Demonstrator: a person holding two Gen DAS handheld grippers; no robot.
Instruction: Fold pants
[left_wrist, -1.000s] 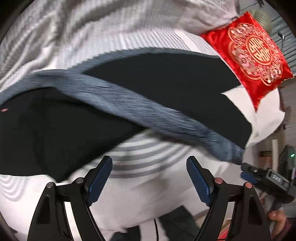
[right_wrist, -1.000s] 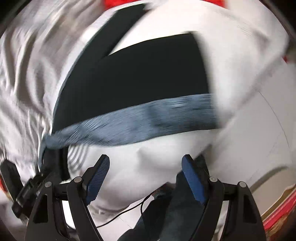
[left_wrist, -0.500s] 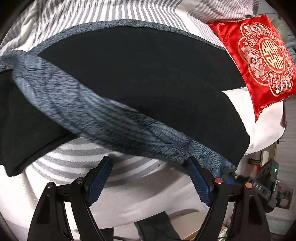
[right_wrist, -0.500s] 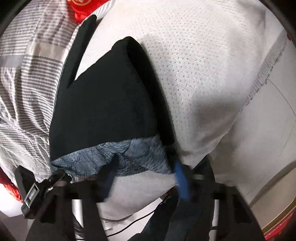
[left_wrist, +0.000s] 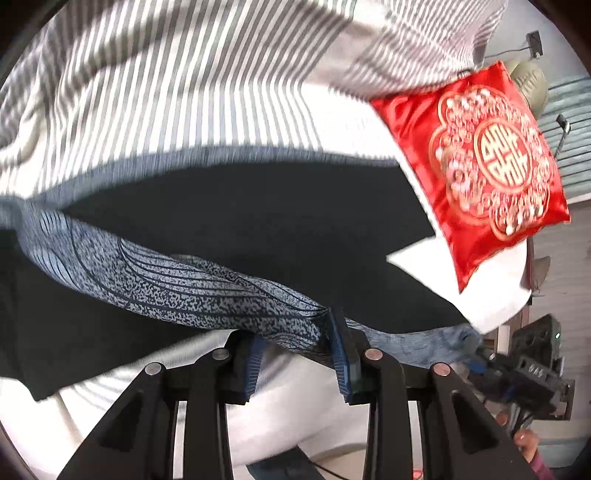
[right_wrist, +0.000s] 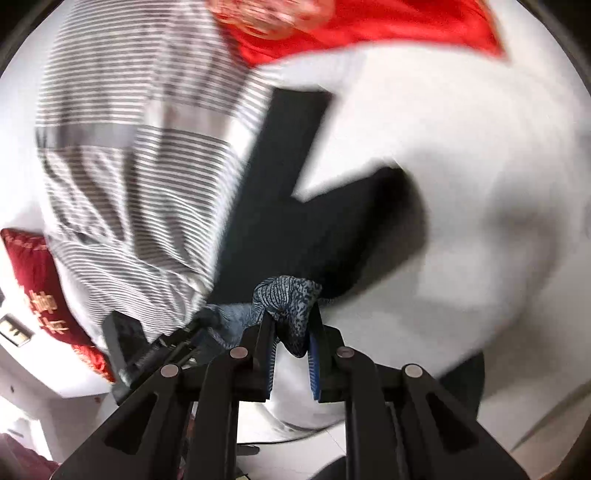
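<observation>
Black pants (left_wrist: 258, 221) lie spread on a bed, with a grey-blue patterned waistband (left_wrist: 166, 280) along the near edge. My left gripper (left_wrist: 297, 350) has its jaws closing, and the waistband is pinched between the blue pads. In the right wrist view the pants (right_wrist: 314, 206) stretch away from me, blurred. My right gripper (right_wrist: 291, 343) is shut on a bunched end of the waistband (right_wrist: 288, 299). The other gripper shows at each view's edge: the right one (left_wrist: 528, 365) and the left one (right_wrist: 147, 347).
A grey-and-white striped cover (left_wrist: 166, 81) lies beyond the pants. A red embroidered cushion (left_wrist: 491, 177) sits at the right on the white sheet (right_wrist: 461, 166). A darker red cushion (right_wrist: 40, 288) is at the left edge. A hand (left_wrist: 524, 439) shows low right.
Both grippers went from wide open to closed on the waistband, the right one first. The waistband now hangs raised and stretched between them.
</observation>
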